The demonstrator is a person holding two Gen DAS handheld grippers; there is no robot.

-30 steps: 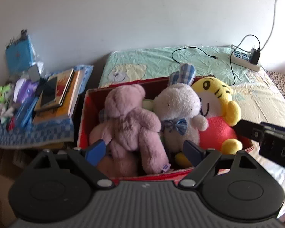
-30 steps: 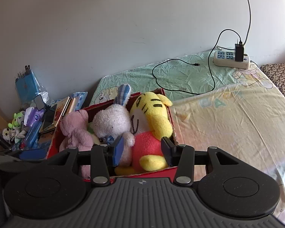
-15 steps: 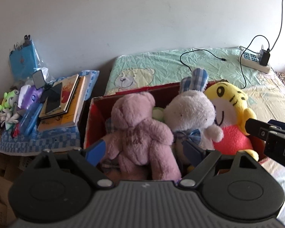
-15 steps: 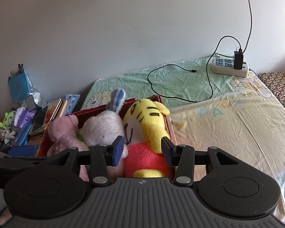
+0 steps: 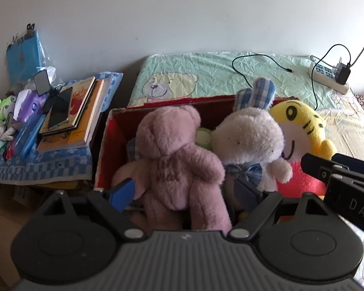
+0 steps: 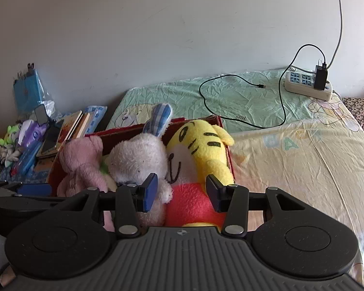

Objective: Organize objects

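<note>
Apparently both spread: left gripper (image 5: 185, 195) straddles pink bear (image 5: 174, 160), right gripper (image 6: 180, 191) frames tiger plush (image 6: 201, 167); red box (image 5: 109, 145) keeps toys upright.

Both claws closer to toys: left claw (image 5: 185, 194), right claw (image 6: 179, 191).

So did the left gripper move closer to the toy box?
Yes. The left gripper closed in on the red box; its jaws now straddle the pink bear.

1. My left wrist camera is looking forward over my left tongs (image 5: 183, 194), close above the red box (image 5: 104, 145).
2. My right camera is sitting rightward, facing the same box (image 6: 224, 131) and bed (image 6: 303, 160).
</note>
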